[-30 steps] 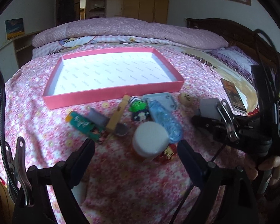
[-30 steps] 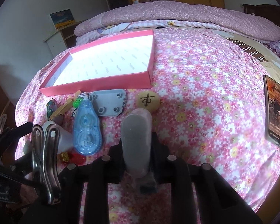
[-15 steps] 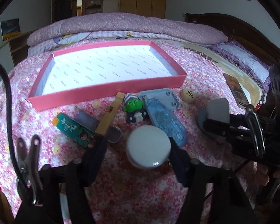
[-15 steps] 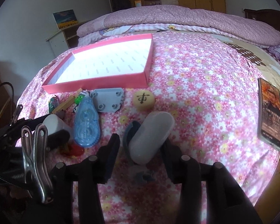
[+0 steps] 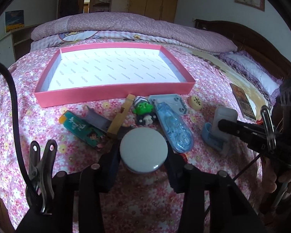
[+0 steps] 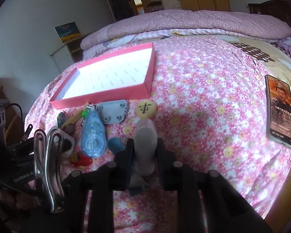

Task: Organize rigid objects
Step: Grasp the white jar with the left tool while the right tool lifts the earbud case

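An empty pink tray (image 5: pixel 114 93) (image 6: pixel 106 97) lies on the flowered bedspread. In front of it lie a blue correction-tape dispenser (image 5: pixel 174 126) (image 6: pixel 92 136), a grey plate (image 5: pixel 169 101), a green figure (image 5: pixel 143 109), a wooden piece (image 5: pixel 120 116), a green card (image 5: pixel 81 128) and a round chess piece (image 5: pixel 196 103) (image 6: pixel 146 108). My left gripper (image 5: pixel 143 155) is shut on a white-lidded jar (image 5: pixel 143 151). My right gripper (image 6: pixel 145 151) is shut on a pale grey capsule-shaped case (image 6: pixel 145 141) (image 5: pixel 223 124), close above the bedspread.
A phone (image 6: pixel 281 112) (image 5: pixel 242 101) lies on the bed at the right. A small red object (image 6: pixel 81 159) lies by the dispenser. Quilt and pillows are piled at the far end. A desk stands to the left of the bed.
My left gripper moved forward and closed on the white-lidded jar. My right gripper opened half a second ago, then closed again on the grey case, now upright between the fingers.
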Action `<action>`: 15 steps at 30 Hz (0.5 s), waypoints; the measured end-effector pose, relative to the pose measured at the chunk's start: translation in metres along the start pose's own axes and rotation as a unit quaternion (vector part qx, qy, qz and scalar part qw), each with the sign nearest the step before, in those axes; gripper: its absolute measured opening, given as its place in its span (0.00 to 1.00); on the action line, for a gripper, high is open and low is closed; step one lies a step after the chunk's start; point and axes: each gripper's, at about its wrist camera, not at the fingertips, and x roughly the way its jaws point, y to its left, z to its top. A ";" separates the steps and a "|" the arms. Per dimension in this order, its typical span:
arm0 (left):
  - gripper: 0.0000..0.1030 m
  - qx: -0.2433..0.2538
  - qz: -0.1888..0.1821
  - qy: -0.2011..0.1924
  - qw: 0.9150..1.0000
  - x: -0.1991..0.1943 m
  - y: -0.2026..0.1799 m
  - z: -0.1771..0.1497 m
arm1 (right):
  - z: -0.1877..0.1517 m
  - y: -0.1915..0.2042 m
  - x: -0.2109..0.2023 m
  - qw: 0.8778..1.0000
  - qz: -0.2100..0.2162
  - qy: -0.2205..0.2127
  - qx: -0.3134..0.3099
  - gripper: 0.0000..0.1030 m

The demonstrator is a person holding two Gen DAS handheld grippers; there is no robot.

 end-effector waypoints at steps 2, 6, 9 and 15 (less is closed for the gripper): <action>0.44 -0.005 -0.001 -0.002 1.000 -0.004 0.003 0.000 | 0.000 0.002 -0.001 1.000 0.000 -0.005 -0.003 0.22; 0.44 -0.010 0.001 -0.010 1.000 -0.011 0.007 0.002 | 0.001 0.006 -0.005 1.000 0.005 -0.011 -0.007 0.22; 0.44 -0.010 0.002 -0.016 1.000 -0.016 0.008 0.004 | 0.003 0.010 -0.009 1.000 0.007 -0.017 -0.011 0.22; 0.44 -0.001 0.015 -0.033 0.999 -0.027 0.011 0.016 | 0.009 0.014 -0.012 1.000 0.012 -0.021 -0.015 0.22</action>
